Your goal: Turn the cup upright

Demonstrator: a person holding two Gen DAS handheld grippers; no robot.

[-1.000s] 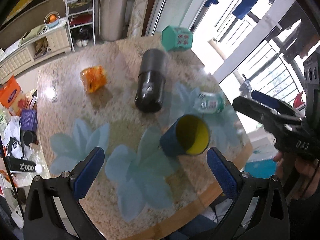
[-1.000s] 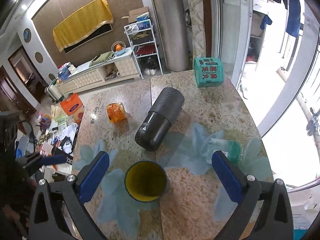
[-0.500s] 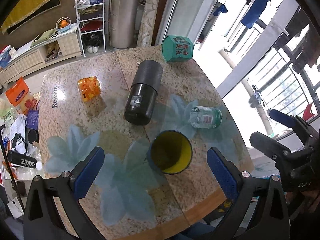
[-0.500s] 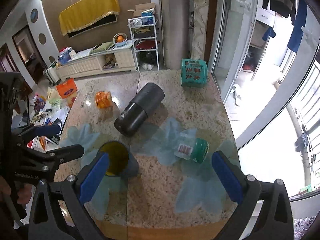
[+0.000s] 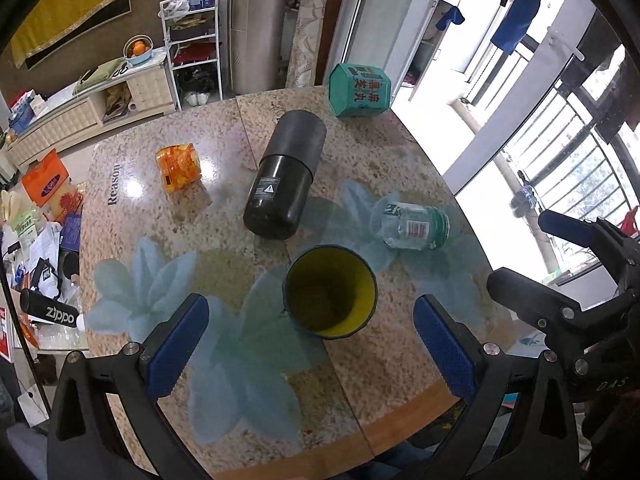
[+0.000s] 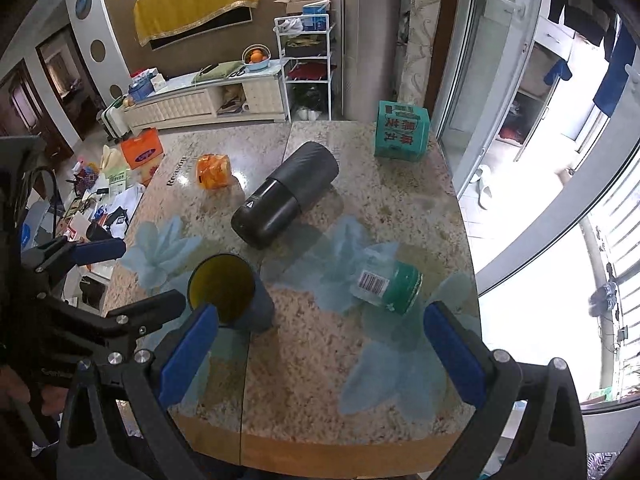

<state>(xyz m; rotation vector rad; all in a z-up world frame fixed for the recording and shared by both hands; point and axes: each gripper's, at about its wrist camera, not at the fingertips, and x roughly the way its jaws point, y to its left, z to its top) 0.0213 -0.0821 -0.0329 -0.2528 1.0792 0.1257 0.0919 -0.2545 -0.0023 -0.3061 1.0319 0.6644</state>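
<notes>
A dark blue cup with a yellow inside [image 5: 330, 293] stands upright on the stone table [image 5: 224, 132], mouth up. It also shows in the right wrist view [image 6: 228, 291]. My left gripper [image 5: 312, 334] is open and empty, above the table's near edge with the cup just ahead between its fingers, apart from it. My right gripper [image 6: 320, 346] is open and empty, to the right of the cup. The left gripper shows at the left of the right wrist view [image 6: 100, 280]; the right gripper shows at the right of the left wrist view [image 5: 560, 264].
A black flask [image 5: 285, 181] lies on its side mid-table. A clear jar with a green lid [image 5: 416, 227] lies right of the cup. An orange packet [image 5: 178, 167] and a green box [image 5: 359, 90] sit further back. The table's wooden edge [image 5: 400, 424] is near.
The cup has gone from lying on its side to standing upright. Both grippers have drawn back and up from it, open, and the right gripper has shifted right.
</notes>
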